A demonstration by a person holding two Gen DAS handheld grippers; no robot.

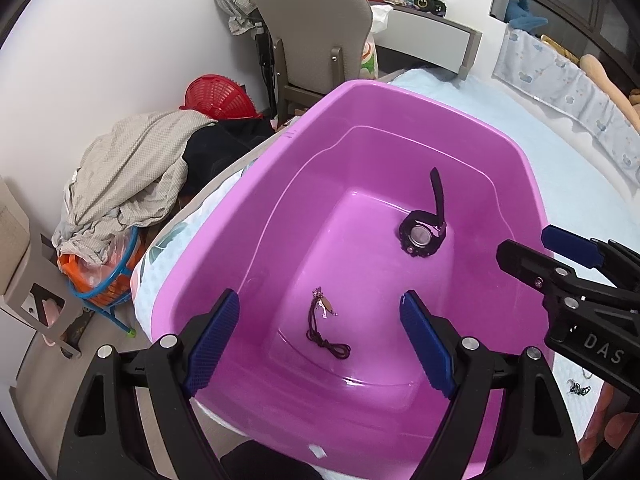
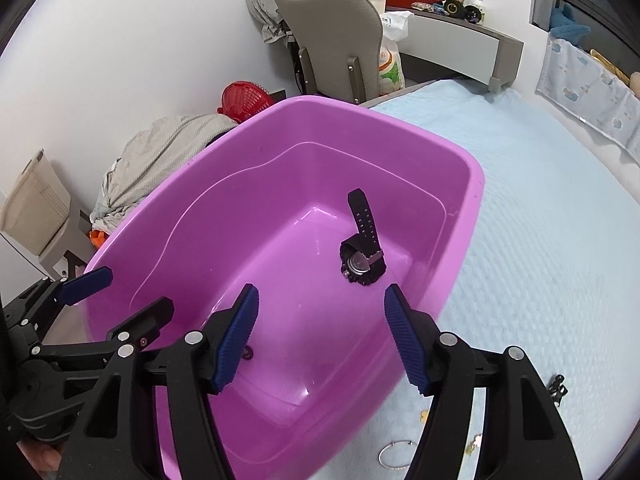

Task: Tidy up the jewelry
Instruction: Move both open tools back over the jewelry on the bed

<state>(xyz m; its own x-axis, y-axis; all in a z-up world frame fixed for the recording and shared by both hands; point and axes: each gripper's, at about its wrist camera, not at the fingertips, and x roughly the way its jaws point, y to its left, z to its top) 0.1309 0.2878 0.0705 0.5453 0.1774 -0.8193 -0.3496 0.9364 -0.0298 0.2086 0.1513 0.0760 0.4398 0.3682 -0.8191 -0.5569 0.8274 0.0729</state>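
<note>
Right hand-held gripper [image 2: 320, 336] spread, empty, above tub [image 2: 476, 192]; left [image 1: 320, 336] likewise. Risk: bangle [image 2: 394, 456] on bed overlooked, slipping from pads.

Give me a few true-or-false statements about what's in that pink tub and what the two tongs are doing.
1. A black wristwatch lies inside the pink tub. True.
2. The left tongs are clamped on the dark cord necklace. False: they stand wide open above it, and the necklace lies loose on the tub floor.
3. The right tongs hold nothing. True: their blue pads are apart with only tub floor between them.
4. The tub sits on bare wooden floor. False: it rests on a pale blue bed cover.
5. All jewelry is already in the tub. False: a thin bangle and small pieces lie on the cover outside it.
</note>
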